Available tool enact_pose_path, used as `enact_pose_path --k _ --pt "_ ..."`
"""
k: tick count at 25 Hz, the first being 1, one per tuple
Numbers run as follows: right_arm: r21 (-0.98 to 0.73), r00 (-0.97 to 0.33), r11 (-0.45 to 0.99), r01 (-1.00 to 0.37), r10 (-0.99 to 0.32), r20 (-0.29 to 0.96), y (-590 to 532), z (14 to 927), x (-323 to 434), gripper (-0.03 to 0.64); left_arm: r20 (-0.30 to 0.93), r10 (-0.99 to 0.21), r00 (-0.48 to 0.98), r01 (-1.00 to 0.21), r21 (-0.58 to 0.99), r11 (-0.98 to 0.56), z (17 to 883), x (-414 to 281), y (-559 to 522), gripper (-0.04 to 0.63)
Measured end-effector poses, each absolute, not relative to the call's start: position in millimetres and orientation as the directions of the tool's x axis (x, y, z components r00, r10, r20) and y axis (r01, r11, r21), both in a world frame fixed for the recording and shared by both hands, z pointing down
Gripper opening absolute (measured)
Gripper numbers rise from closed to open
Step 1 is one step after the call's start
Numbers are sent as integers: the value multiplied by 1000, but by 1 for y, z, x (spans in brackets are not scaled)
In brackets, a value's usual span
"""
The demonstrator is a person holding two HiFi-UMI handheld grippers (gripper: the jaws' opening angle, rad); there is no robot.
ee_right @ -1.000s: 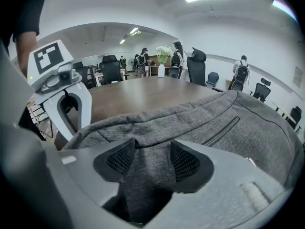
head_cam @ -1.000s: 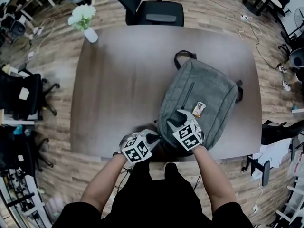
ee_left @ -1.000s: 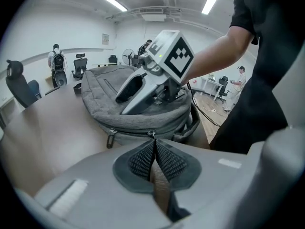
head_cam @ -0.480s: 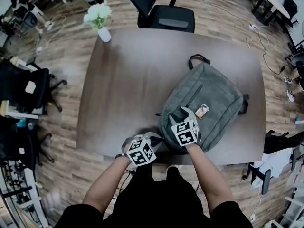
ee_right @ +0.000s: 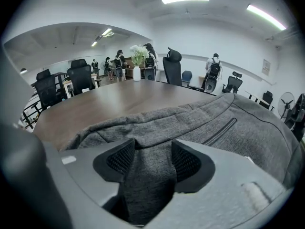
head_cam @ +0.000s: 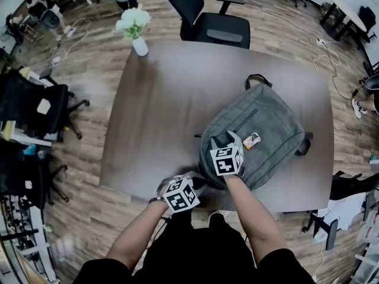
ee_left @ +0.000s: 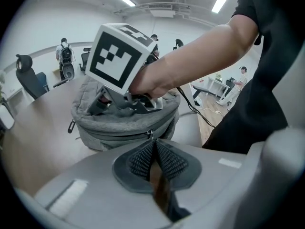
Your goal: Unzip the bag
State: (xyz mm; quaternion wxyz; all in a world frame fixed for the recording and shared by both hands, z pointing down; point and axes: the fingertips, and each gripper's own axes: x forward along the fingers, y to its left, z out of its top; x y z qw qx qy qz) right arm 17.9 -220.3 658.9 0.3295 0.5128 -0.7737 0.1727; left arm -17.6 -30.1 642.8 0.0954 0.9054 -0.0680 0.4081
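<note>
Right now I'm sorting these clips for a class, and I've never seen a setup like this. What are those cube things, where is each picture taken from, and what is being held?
There is no robot here. A person holds a two-jaw gripper in each hand, and the marker cubes are part of those grippers. The head view looks down from a camera on the person's head. The other two views come from cameras riding on each gripper and looking along its jaws. On the brown table are a grey backpack and, at a far corner, a vase of white flowers. The right gripper pinches a fold of the backpack's fabric. The left gripper is closed at the backpack's near end, apparently on the zip pull.
</note>
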Motion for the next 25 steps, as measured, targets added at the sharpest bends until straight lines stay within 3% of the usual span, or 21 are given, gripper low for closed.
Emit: enact_pose_path --k 8,12,15,19,25 --pt "11 -285 401 -916 -670 685 -231 659 14 239 732 -79 677 -238 116 -964 646 -18 -38 28" --pt "-209 -508 485 -849 -643 573 -218 626 10 279 719 -92 689 -271 137 -953 647 -19 -40 28" --pt "-216 -639 629 -747 -588 495 -190 594 20 278 715 -99 692 -287 147 -947 647 -20 -40 28" --pt "-78 -658 771 -631 -479 581 -145 599 58 279 720 -108 686 -291 135 -947 648 -21 -40 28" --pt "9 -576 876 -481 -324 750 -99 632 87 288 726 -114 679 -295 128 -947 648 -26 -42 28"
